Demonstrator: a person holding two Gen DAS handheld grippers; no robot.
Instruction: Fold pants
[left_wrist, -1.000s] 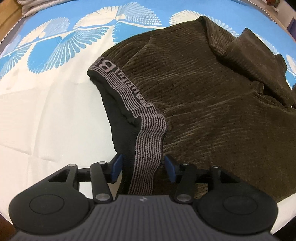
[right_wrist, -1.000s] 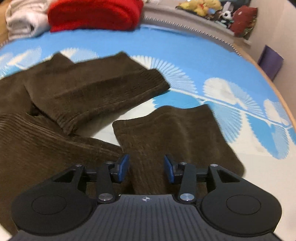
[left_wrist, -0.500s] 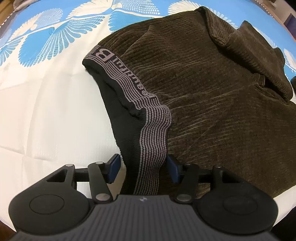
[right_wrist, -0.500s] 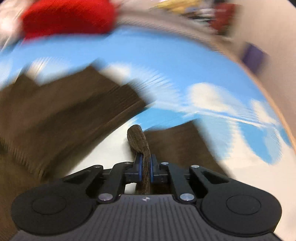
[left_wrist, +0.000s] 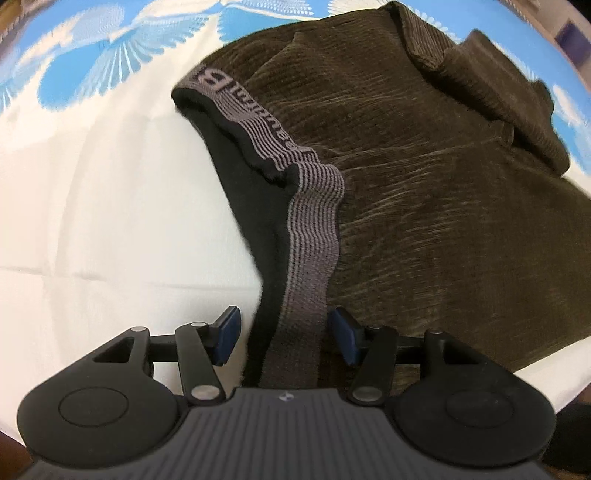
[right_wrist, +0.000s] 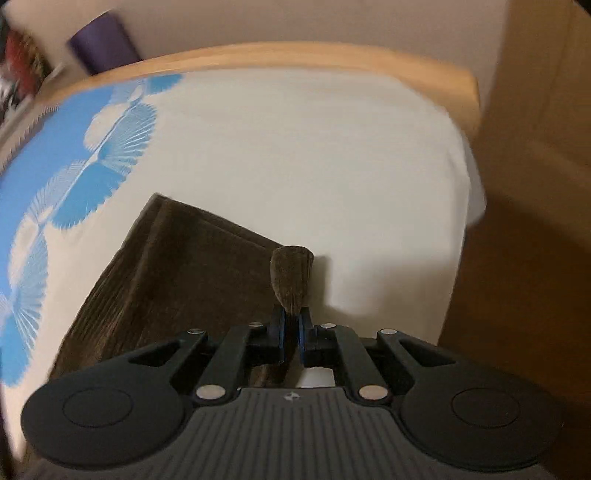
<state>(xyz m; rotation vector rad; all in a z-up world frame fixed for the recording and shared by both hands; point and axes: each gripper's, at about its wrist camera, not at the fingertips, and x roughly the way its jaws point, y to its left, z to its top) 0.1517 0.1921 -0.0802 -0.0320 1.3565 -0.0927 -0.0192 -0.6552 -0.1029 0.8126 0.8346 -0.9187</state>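
Right gripper (right_wrist: 291, 332) has swung toward the bed's (right_wrist: 332, 155) wooden edge, jaws clamped on the pants (right_wrist: 177, 280) hem.
Left gripper (left_wrist: 284, 338), lower centre: jaws apart, straddling the striped waistband (left_wrist: 314, 229) without pressing.

The waistband (left_wrist: 310, 236) runs between the jaws and vanishes under the left gripper (left_wrist: 284, 338) body. Pants (right_wrist: 177, 280) cloth behind the closed jaws is hidden — motion-blurred, cut off left; 1 purple object (right_wrist: 103, 40) beyond stays unidentifiable.
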